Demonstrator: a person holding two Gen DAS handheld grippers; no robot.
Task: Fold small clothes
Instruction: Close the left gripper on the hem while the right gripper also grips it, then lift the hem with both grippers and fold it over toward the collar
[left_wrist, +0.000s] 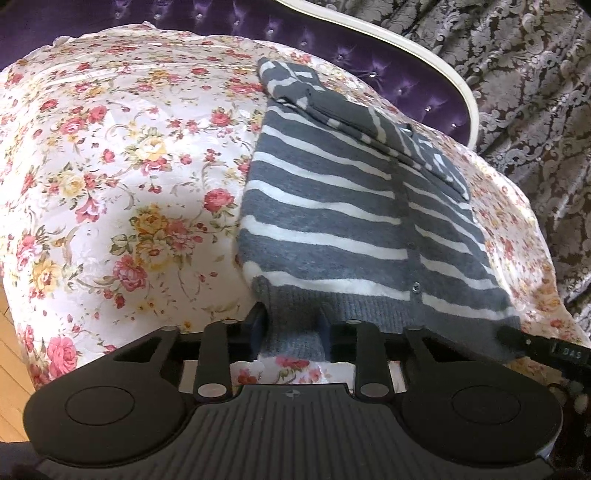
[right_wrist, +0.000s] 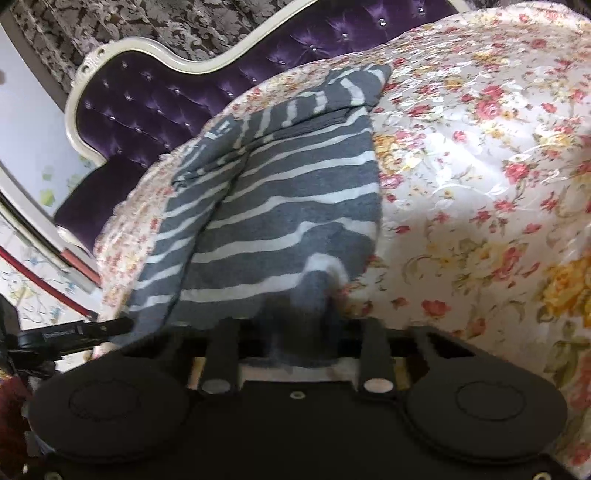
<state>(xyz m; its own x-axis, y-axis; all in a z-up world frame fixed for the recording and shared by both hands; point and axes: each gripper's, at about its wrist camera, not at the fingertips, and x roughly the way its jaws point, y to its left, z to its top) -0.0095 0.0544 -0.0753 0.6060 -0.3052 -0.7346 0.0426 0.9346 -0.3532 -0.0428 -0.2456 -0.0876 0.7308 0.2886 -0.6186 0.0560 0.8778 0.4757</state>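
Note:
A grey and white striped knit cardigan (left_wrist: 332, 206) lies on a floral bedspread (left_wrist: 110, 166), sleeves folded in over its chest. My left gripper (left_wrist: 293, 328) is shut on the grey ribbed hem at its near left corner. In the right wrist view the same cardigan (right_wrist: 288, 206) runs away from me, and my right gripper (right_wrist: 295, 328) is shut on the hem at the other near corner. The other gripper's tip shows at the hem in each view: the right one (left_wrist: 517, 338) and the left one (right_wrist: 110, 326).
A purple tufted headboard (left_wrist: 369, 48) with a cream frame stands behind the cardigan, with patterned curtains (left_wrist: 517, 92) beyond. Wooden floor (left_wrist: 11, 350) shows at the left. The bedspread (right_wrist: 480, 184) spreads wide to the right in the right wrist view.

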